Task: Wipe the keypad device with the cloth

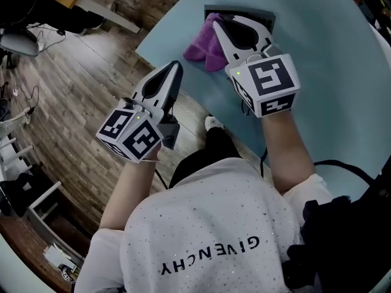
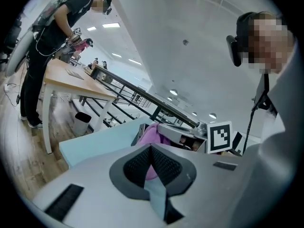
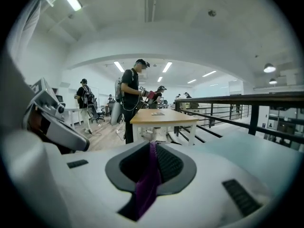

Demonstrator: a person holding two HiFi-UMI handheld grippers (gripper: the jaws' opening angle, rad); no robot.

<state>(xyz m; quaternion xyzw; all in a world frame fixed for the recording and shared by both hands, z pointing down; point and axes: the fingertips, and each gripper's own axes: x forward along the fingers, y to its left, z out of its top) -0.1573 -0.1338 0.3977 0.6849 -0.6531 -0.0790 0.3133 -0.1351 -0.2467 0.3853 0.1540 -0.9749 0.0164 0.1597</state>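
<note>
Starting at the left, we find the left gripper (image 1: 176, 66) hanging to the near-left of the keypad device (image 1: 269, 17), well apart from it, by the edge of the pale blue table (image 1: 330, 90). Its own view shows the left gripper (image 2: 151, 148) with jaws drawn together and nothing between them. We judge it is simply held out of the way, since the wiping needs only one tool. Next comes the purple cloth (image 1: 202, 45), bunched at the left end of the keypad device and spilling off it onto the table, which we take to be where the wipe is meant to happen. Over the device itself hangs the right gripper (image 1: 220, 23), jaws pointing away from the person. Its own view shows the right gripper (image 3: 152, 147) clamped tight on a strip of the cloth (image 3: 146, 186), a hold that would let the loose bulk drag across the device. Only the head view shows us the device, as a dark slab mostly covered by cloth and gripper, and we cannot make out any keys. The left gripper view adds the cloth (image 2: 151, 133) side-on, heaped rather than flat, with the right gripper's marker cube (image 2: 219, 137) beyond it. The right gripper view looks past the device to a wooden desk (image 3: 164, 117) and a standing person (image 3: 133, 99), so it confirms the grip but not contact with the device.
</note>
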